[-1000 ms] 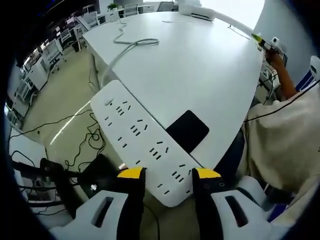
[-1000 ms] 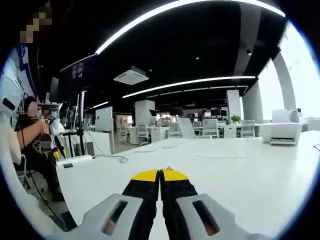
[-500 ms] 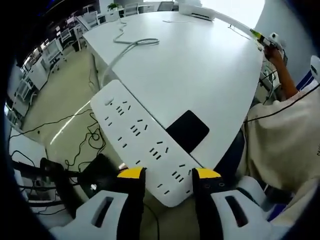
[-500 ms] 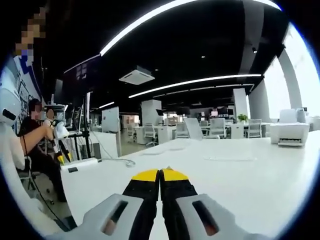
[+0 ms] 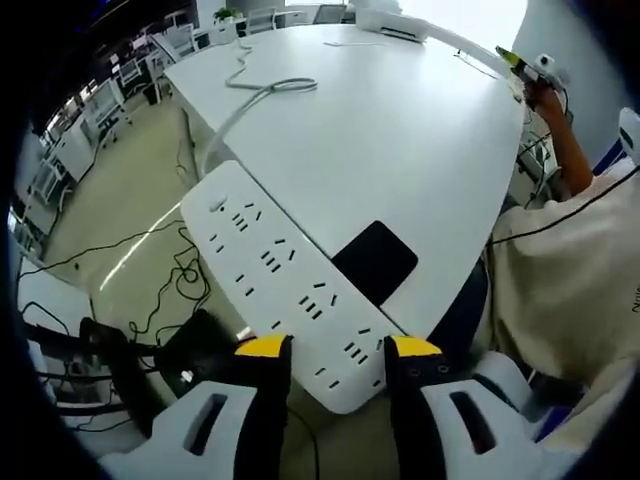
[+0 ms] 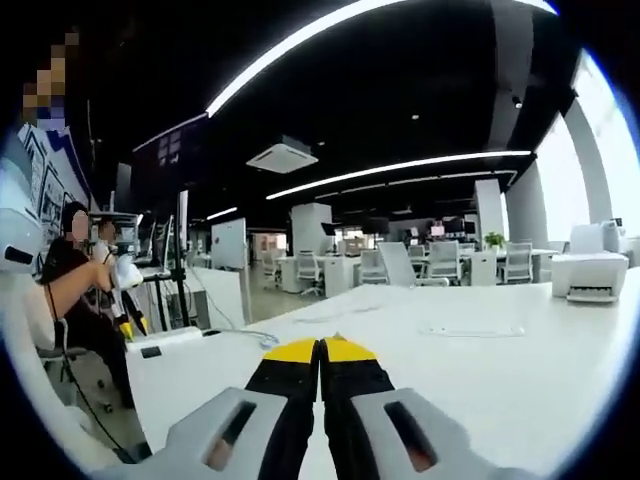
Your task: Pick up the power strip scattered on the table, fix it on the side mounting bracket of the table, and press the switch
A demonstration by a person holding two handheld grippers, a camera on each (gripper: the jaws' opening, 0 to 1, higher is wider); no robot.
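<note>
The long white power strip (image 5: 275, 275) lies slanted along the near edge of the white table (image 5: 400, 130) in the left gripper view. Its white cable (image 5: 255, 95) runs off across the tabletop. My left gripper (image 5: 338, 350) has its yellow-tipped jaws on either side of the strip's near end, shut on it. A black square pad (image 5: 375, 262) sits on the table just beside the strip. In the right gripper view my right gripper (image 6: 320, 350) is shut with nothing between its tips, held above the white table (image 6: 500, 370).
A person in a pale top (image 5: 560, 270) stands at the table's right edge. Black cables (image 5: 170, 280) trail on the floor below the left side. A white printer (image 6: 590, 277) and a sheet of paper (image 6: 470, 330) sit on the table; seated people (image 6: 75, 290) are at the left.
The right gripper view has tilted slightly upward, so the camera moved. The left gripper and the power strip are where they were.
</note>
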